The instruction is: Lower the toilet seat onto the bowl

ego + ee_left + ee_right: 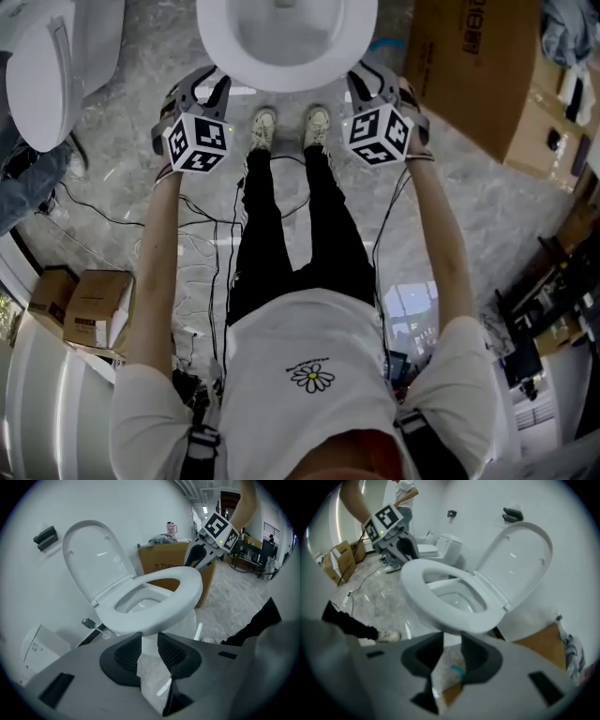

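The white toilet seat (pixel 286 79) hangs tilted, part way down above the bowl (pixel 186 626), and the lid (pixel 93 559) stands upright against the wall. My left gripper (pixel 204 84) is at the left front of the seat rim (pixel 183 590). It is open, its fingertips just under the rim and nothing between its pads. My right gripper (pixel 375 81) mirrors it at the right front. It is open too, its tips below the seat (pixel 426 597), with only floor showing between the pads. Each gripper view shows the other gripper across the seat.
A large cardboard box (pixel 478 66) stands right of the toilet. A second toilet (pixel 47 75) is at the left. Cables (pixel 206 234) trail over the marble floor beside the person's shoes (pixel 291 127). Small boxes (pixel 84 305) sit at the lower left.
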The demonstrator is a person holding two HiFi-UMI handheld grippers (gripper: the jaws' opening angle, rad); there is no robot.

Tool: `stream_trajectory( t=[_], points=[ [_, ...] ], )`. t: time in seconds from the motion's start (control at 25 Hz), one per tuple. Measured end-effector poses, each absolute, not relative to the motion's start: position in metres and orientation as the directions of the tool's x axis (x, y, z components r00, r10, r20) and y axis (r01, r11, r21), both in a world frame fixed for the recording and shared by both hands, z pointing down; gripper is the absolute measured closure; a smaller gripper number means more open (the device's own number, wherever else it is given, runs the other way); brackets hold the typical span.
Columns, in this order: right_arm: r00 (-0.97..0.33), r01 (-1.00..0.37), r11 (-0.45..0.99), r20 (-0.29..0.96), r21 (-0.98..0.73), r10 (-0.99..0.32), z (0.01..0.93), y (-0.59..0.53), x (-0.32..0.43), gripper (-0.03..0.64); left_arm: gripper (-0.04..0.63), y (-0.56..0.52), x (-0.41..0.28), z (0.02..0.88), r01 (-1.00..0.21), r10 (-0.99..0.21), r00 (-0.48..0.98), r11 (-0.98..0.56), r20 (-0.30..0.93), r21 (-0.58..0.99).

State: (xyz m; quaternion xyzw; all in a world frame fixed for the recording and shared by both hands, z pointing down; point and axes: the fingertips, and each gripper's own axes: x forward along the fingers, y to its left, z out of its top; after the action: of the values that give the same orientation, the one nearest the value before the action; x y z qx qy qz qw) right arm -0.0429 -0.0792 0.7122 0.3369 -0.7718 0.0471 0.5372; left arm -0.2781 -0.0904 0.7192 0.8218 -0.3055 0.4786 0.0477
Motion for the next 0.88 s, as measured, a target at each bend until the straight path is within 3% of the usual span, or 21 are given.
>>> stream_trajectory(
  t=[0.88],
  points=[
    [-0.178, -0.507, 0.844, 0.937, 0.174, -0.300, 0.812, -0.060, -0.041, 0.546, 0.443, -0.060, -0.278, 0.825, -0.536, -0.207, 0.316, -0.844, 0.926, -0.005]
  ],
)
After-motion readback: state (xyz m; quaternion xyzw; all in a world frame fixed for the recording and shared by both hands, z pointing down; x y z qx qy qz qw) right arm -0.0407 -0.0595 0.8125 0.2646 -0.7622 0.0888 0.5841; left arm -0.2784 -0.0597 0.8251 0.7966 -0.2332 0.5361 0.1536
